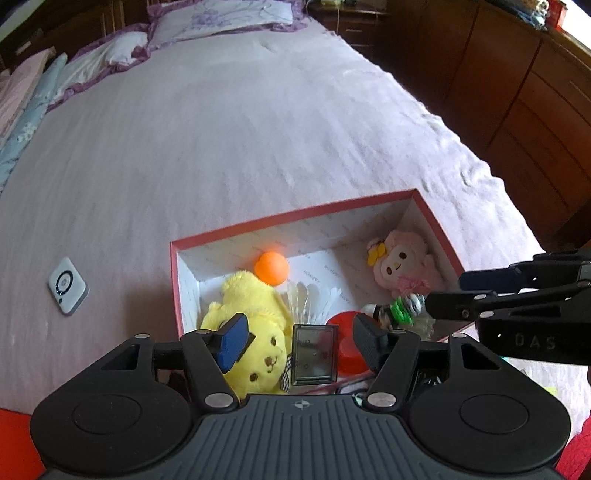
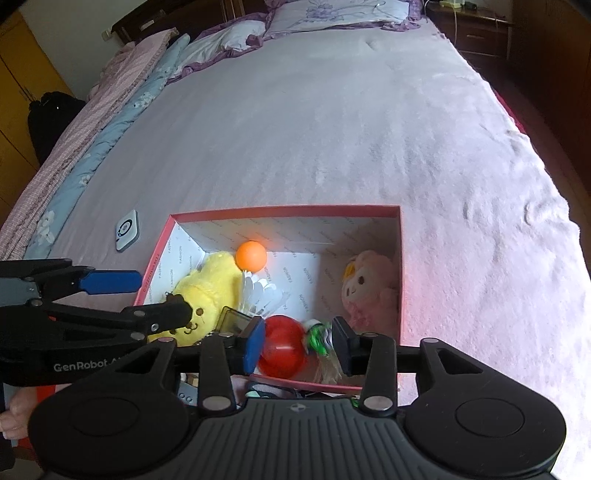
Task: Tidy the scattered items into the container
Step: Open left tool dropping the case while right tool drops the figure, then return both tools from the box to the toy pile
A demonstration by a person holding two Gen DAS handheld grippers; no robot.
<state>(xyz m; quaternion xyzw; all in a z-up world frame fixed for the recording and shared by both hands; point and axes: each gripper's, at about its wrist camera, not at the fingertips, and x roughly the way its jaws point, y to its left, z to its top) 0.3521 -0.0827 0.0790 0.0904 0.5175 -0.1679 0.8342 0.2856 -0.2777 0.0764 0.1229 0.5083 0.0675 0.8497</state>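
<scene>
A red-rimmed cardboard box [image 1: 295, 216] [image 2: 284, 211] sits on the bed. In it lie a yellow plush [image 1: 255, 317] [image 2: 207, 291], an orange ball [image 1: 270, 267] [image 2: 251, 254], a white shuttlecock [image 1: 306, 295] [image 2: 262, 291], a pink plush [image 1: 402, 264] [image 2: 365, 284], a red ball [image 1: 345, 341] [image 2: 282, 350], a green-and-white toy [image 1: 400, 308] [image 2: 319, 338] and a dark clear case [image 1: 314, 354] [image 2: 232, 317]. My left gripper [image 1: 299, 341] is open above the case. My right gripper [image 2: 297, 347] is open over the red ball. A white square gadget [image 1: 67, 285] [image 2: 127, 230] lies on the bed left of the box.
The pale pink bedspread [image 1: 258, 129] stretches ahead to pillows [image 1: 221, 18] at the headboard. Folded quilts [image 2: 92, 147] line the left side. Wooden cabinets [image 1: 517, 92] stand beyond the bed's right edge.
</scene>
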